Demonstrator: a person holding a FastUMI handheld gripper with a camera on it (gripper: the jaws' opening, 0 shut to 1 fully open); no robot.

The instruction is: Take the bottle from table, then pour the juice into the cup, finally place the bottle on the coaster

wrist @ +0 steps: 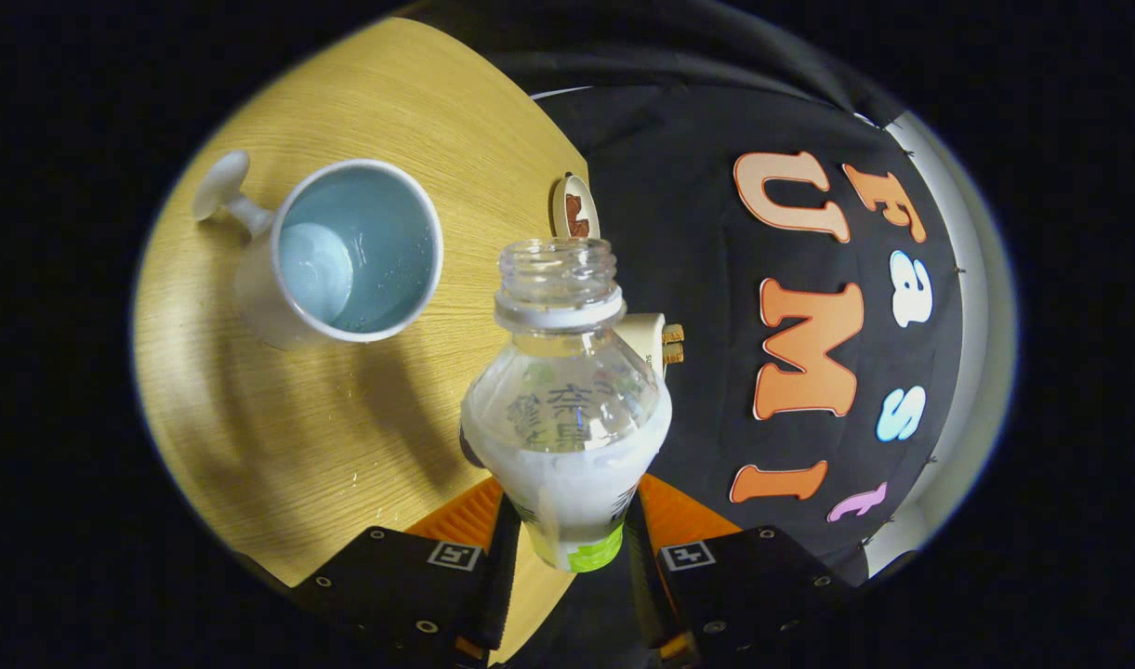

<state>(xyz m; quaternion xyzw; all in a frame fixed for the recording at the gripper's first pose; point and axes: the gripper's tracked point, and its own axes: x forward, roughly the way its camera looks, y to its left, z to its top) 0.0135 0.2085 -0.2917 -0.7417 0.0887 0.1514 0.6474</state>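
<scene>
Hand-held gripper (pixel 572 530) with its two fingers closed against opposite sides of a clear plastic bottle (pixel 567 409), gripping it low on the body, across the labelled band. The bottle stands between the fingers and reaches forward from them; its threaded neck is open, with no cap on it, and a white ring sits below the threads. White liquid fills the lower part of the bottle, and the clear shoulder above it carries printed characters too small to make out.

Beyond the fingers and to their left lies the round wooden table (pixel 344 437), seen from above and tilted in the view. On it stands a white cup (pixel 344 255) with a pale blue inside and a knob-ended handle pointing away from the bottle; the cup is apart from the bottle's mouth, which is not over it. Small droplets speckle the cup's inner wall.

Just behind the bottle's shoulder, a cream-coloured object (pixel 651 339) with brass-coloured prongs shows partly. Farther on, at the table's edge beyond the bottle's mouth, sits a small round item (pixel 574 209) with a brown centre, which cannot be identified.
</scene>
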